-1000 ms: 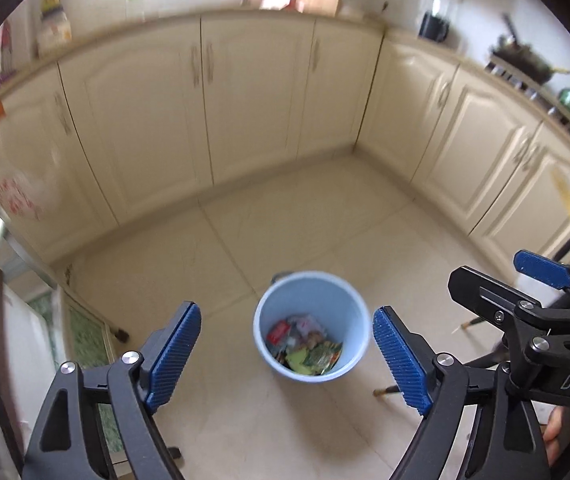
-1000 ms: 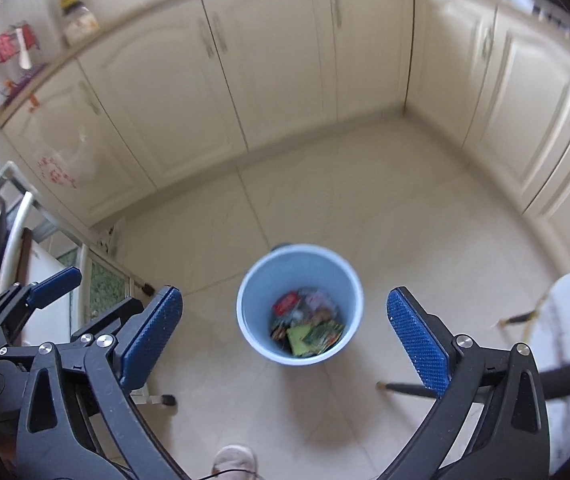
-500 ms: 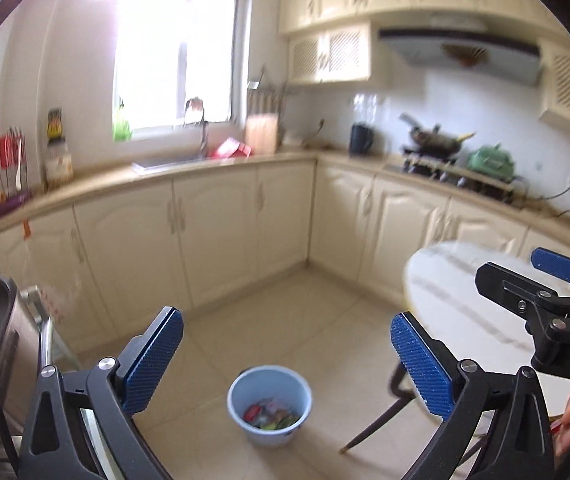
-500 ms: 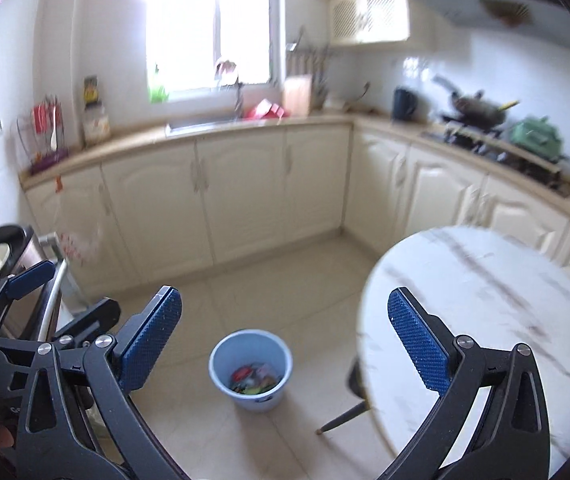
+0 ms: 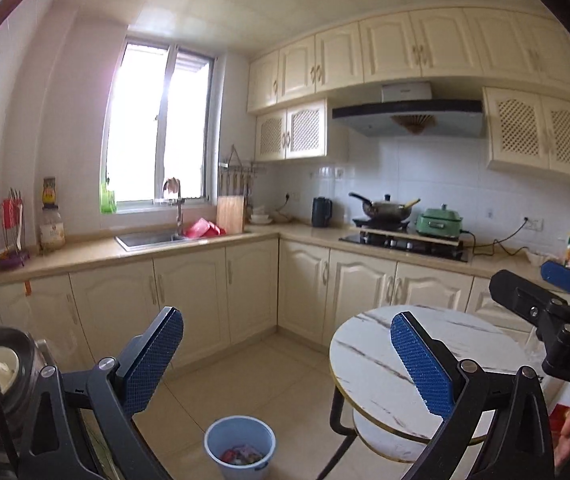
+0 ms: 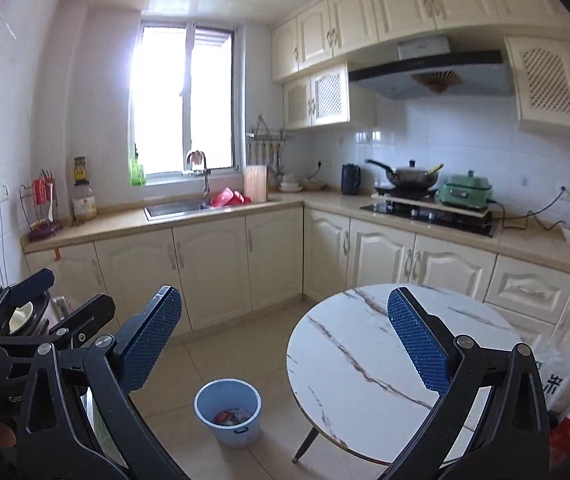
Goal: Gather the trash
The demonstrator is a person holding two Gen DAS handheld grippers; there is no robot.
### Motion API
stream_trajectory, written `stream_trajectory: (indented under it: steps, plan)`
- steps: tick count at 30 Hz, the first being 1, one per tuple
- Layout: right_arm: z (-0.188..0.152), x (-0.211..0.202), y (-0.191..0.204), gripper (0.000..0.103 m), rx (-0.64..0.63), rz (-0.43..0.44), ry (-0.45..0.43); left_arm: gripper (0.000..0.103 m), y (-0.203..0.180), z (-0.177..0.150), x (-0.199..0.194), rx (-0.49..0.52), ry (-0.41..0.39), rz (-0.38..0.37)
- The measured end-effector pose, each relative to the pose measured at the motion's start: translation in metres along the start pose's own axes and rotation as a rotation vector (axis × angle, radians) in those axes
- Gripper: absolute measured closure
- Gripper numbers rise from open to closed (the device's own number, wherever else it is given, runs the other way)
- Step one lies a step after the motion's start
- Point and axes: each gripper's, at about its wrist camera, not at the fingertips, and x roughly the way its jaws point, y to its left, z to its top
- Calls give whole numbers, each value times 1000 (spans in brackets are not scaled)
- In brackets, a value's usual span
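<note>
1. The left gripper (image 5: 287, 354) is released, its 2 blue-padded fingers (image 5: 153, 356) spread wide with nothing between them, raised well above the floor.
2. The right gripper (image 6: 285, 338) is likewise released and holds nothing.
3. The round light-blue plastic trash bin (image 5: 239, 446) stands upright on the beige tiled floor (image 5: 245, 376), just left of the round white marble-patterned tabletop (image 5: 369, 360) on black legs.
4. Colourful crumpled wrappers (image 6: 231, 416) lie at the bottom of the bin.
5. Behind, cream cabinets (image 6: 213, 264) carry a counter with a steel sink (image 6: 175, 208); a dark wok (image 5: 385, 208) sits on the stove.
</note>
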Motion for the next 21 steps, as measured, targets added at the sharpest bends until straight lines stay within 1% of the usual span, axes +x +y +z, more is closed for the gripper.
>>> stream_trajectory:
  steps: [2,6,9,12,13,18,19,21]
  plan:
    - [7,-20,-1,0,-7,-19,-30,1,-3,-4,-22,19,-27,15]
    - [18,-51,3,0,-9,-56,-79,1,-10,-21,-64,-4,-74,7]
    - [19,-69,6,0,-13,-83,-101,1,-9,-41,-90,-16,-104,-2]
    - [17,-86,8,0,-10,-104,-133,1,-8,-54,-113,-23,-125,-24]
    - [16,-91,7,0,-10,-109,-139,1,-3,-60,-121,-20,-131,-27]
    - [14,-101,2,0,0,-129,-154,1,0,-78,-149,8,-149,-23]
    - [13,-103,3,0,6,-131,-163,1,0,-79,-146,10,-148,-26]
    - [10,-105,3,0,6,-135,-163,1,1,-83,-153,12,-146,-26]
